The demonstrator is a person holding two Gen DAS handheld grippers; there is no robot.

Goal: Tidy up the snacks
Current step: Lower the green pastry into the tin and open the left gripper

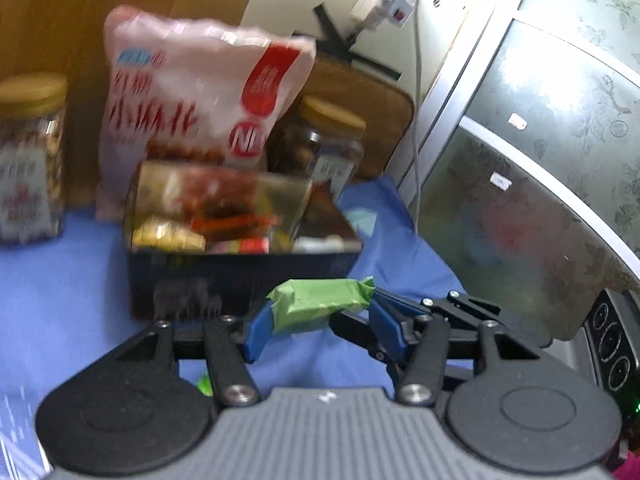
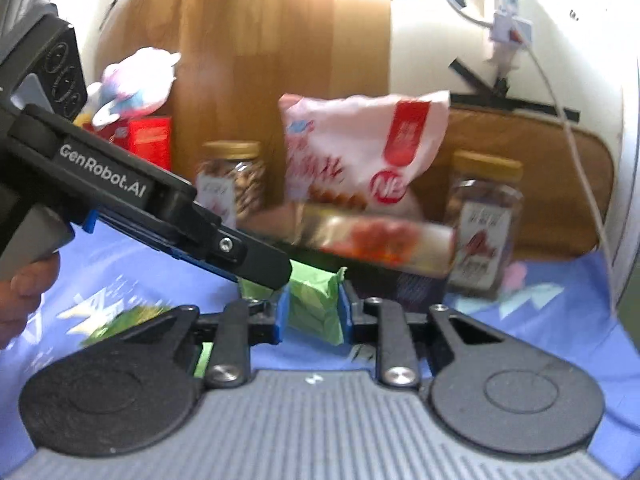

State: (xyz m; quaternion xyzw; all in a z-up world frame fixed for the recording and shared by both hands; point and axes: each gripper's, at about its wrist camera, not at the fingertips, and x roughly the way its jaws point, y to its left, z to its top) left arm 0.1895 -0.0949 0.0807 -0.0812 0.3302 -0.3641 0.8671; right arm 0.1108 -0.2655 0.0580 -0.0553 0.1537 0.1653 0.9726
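Note:
My left gripper (image 1: 316, 316) is shut on a green wrapped snack (image 1: 320, 304), held just in front of a dark box (image 1: 240, 276) filled with several small snacks. The right gripper's fingers meet the same packet from the right in that view. In the right wrist view my right gripper (image 2: 314, 312) is shut on a green wrapped snack (image 2: 316, 308), and the left gripper's black body (image 2: 152, 208) reaches in from the left to touch it. A gold and red packet (image 2: 376, 240) lies across the box top.
A pink snack bag (image 1: 200, 108) stands behind the box, with gold-lidded jars on the left (image 1: 28, 156) and right (image 1: 324, 144). A blue cloth (image 1: 60, 292) covers the table. A cabinet (image 1: 540, 160) stands at right. A red box (image 2: 148, 140) and plush toy (image 2: 132, 80) sit far left.

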